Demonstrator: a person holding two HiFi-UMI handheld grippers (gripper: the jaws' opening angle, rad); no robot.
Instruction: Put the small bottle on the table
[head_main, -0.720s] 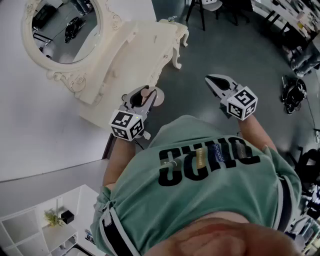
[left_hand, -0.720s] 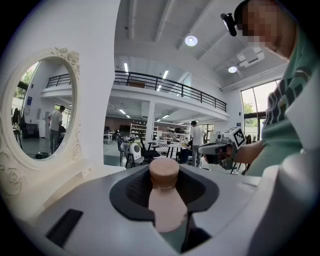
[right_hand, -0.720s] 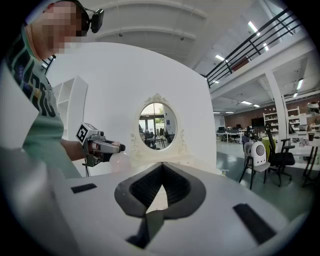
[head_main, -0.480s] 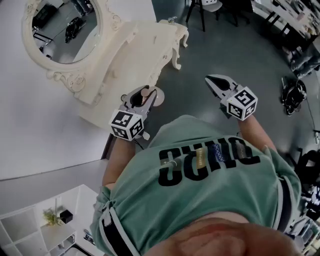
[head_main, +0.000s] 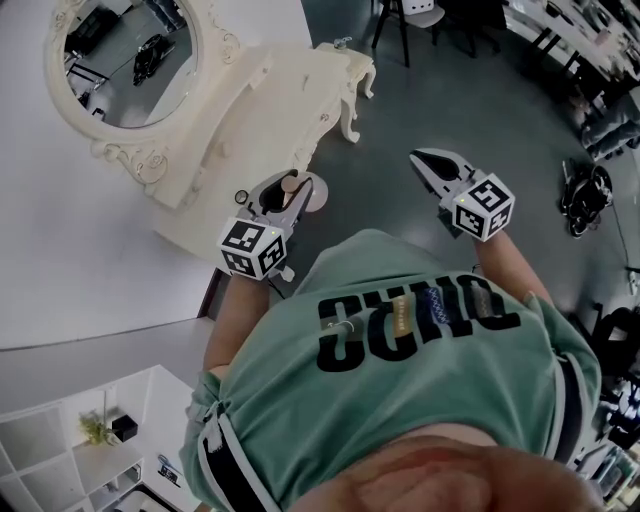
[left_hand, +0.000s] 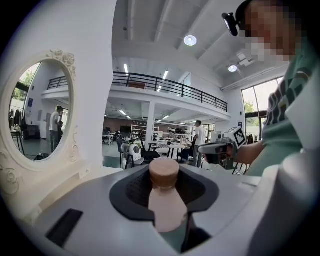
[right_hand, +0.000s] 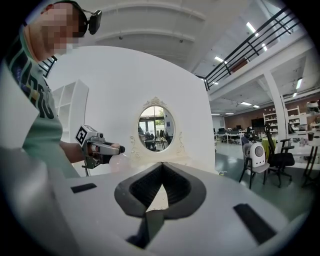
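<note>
Held clear of the floor (head_main: 450, 90), the small bottle (left_hand: 165, 205) sits upright in the left gripper (head_main: 285, 188). Its jaws are part-way closed and pressed on either side of the pale body just below the brown cap (left_hand: 164, 171). From the head view the bottle hangs beside the near edge of the cream dressing table (head_main: 280, 100), over the floor and not yet over the tabletop; the oval mirror (head_main: 125, 55) stands at the table's far side. The right gripper (head_main: 420, 158) is held out in front of the person's green shirt (head_main: 420, 340), well apart from the bottle, with its jaws closed tip to tip and nothing between them.

Very little has changed in the last moments. Compared with the earlier head view, the table and its curled leg (head_main: 350, 120) sit a touch higher and further left in the frame. The white shelf unit (head_main: 60, 440) at the bottom corner has slid down and left, and the left gripper's marker cube (head_main: 250, 248) has drifted slightly left. The right gripper appears where it was. The whole scene shifts together, which reads as a small turn of the head or a step — not a reach. The grip on the bottle looks the same throughout.

For the task, the carry looks paused just short of the goal. The bottle has yet to be brought over the tabletop, lowered onto it and let go — and the free gripper seems to have no part in that.
</note>
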